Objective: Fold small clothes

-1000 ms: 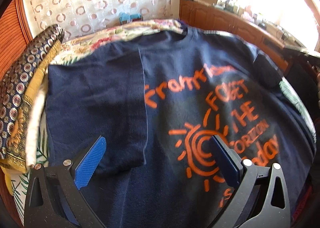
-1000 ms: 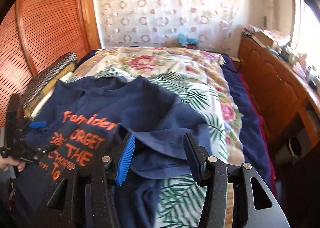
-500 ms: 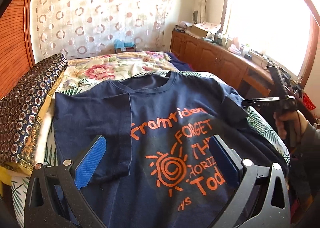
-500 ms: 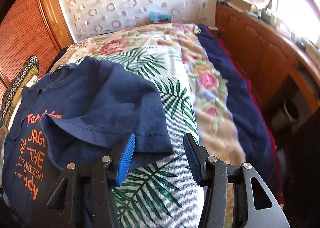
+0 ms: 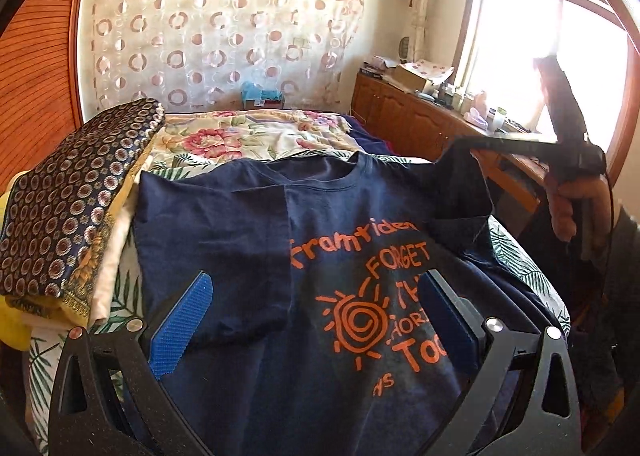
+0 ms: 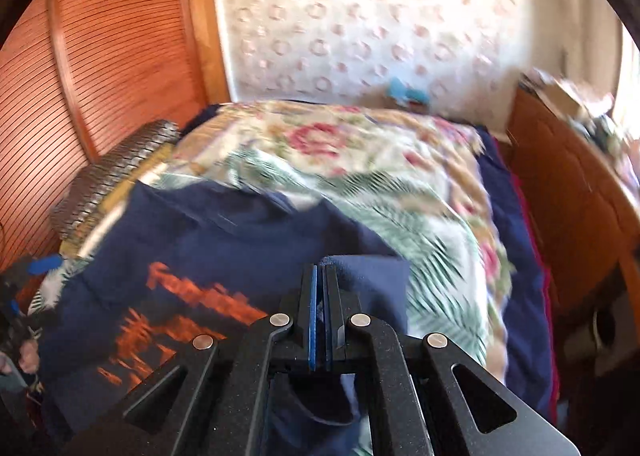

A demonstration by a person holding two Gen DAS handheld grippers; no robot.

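A navy shirt (image 5: 320, 264) with orange print lies face up on the bed (image 5: 256, 136), neck hole toward the far curtain (image 5: 224, 28). Its sleeve on the side of the folded pile (image 5: 68, 200) is already turned in over the chest, the cuff ending just beside the orange sun. The opposite sleeve (image 5: 460, 184) is lifted off the bed, its edge pulled up to a peak.

The right tool (image 6: 320, 280) has just been closing, and its blue pads now stand pressed together on that sleeve's (image 6: 368, 276) cloth, a thin fold of navy pinched between them. In the left wrist view the same tool (image 5: 472, 142) shows as a dark bar reaching to the sleeve's peak, with the person's hand (image 5: 572, 204) gripping its handle before the bright window (image 5: 540, 68).

The left tool (image 5: 316, 320) hangs over the lower part of the shirt with its jaws wide apart and nothing between the pads; one blue pad (image 5: 182, 324) sits over the turned-in sleeve, the other over the print's right edge.

Beside the shirt, toward the slatted wooden wall (image 6: 88, 68), the pile of patterned cloth rests on the bed's edge. Floral and palm-leaf bedding (image 6: 380, 176) stretches beyond the shirt to the curtain. A wooden cabinet (image 5: 404, 116) with clutter on top runs along under the window. The right wrist view is blurred.
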